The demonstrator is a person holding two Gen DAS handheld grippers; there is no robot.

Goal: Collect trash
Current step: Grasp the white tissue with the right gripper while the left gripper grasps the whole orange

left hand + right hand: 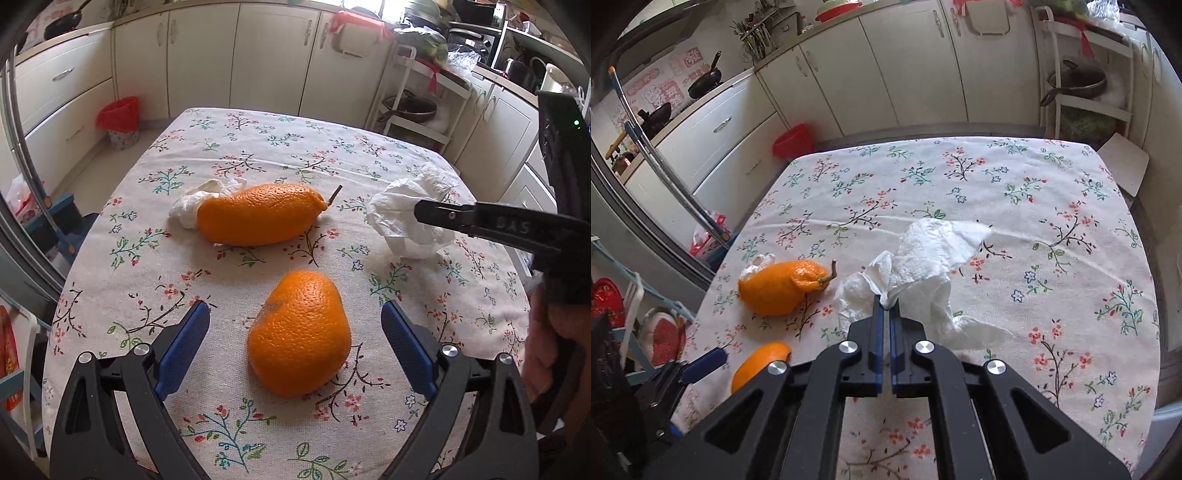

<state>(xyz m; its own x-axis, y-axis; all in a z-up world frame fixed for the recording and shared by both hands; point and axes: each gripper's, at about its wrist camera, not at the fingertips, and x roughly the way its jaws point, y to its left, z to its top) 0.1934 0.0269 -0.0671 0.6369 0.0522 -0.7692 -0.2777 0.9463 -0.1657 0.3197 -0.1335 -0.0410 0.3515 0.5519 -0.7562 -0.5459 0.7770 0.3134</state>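
White tissue [923, 258] pinched: right gripper [886, 308] | left gripper [295, 325] wide: left view

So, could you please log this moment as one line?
right gripper: shut on tissue | left gripper: open, over orange peel | table: second peel, small tissue

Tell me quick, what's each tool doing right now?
Left tool: open, empty, fingers either side of an orange peel.
Right tool: closed, pinching the crumpled paper towel.
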